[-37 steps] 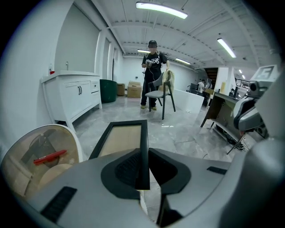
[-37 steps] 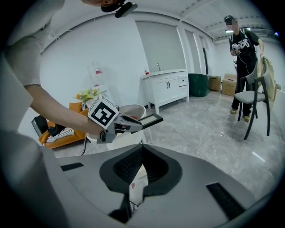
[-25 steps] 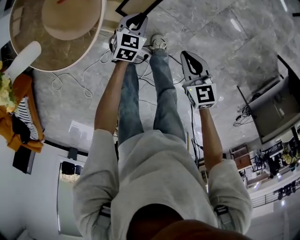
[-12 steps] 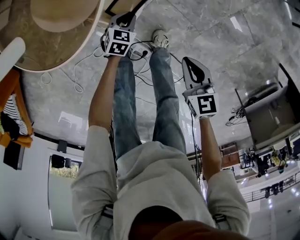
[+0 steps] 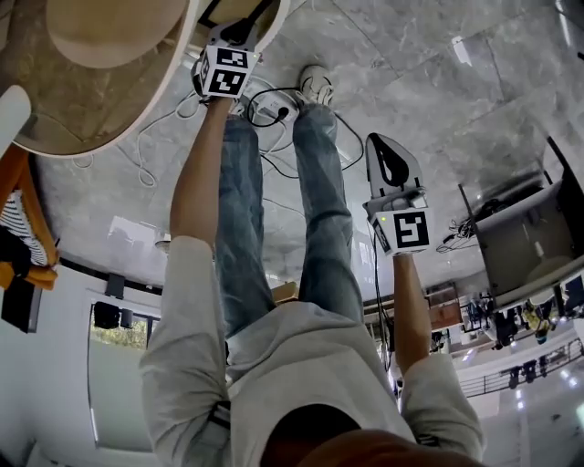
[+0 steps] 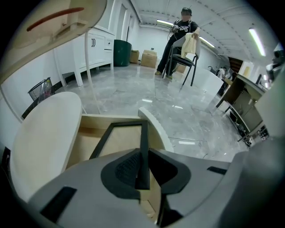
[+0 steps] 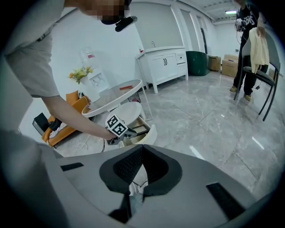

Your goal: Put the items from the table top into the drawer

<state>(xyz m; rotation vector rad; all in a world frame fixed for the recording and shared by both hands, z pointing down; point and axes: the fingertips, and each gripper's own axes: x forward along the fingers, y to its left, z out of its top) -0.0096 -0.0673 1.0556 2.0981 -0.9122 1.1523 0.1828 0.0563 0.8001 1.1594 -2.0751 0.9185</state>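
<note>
In the left gripper view my left gripper is shut on one bar of a thin black rectangular frame, which hangs over the open light-wood drawer with its white curved front. The head view shows that gripper at the top, beside the round table. A red stick-like item lies on the table top. My right gripper hangs over the marble floor to the right of the person's legs, shut with nothing between its jaws.
A tan hat-like thing rests on the round table. Cables and a power strip lie on the floor by the person's shoes. An orange seat stands at the left. A person stands by a chair across the room.
My left gripper has gone down and toward the drawer with the black frame in it. My right gripper has sunk a little and stayed shut.
</note>
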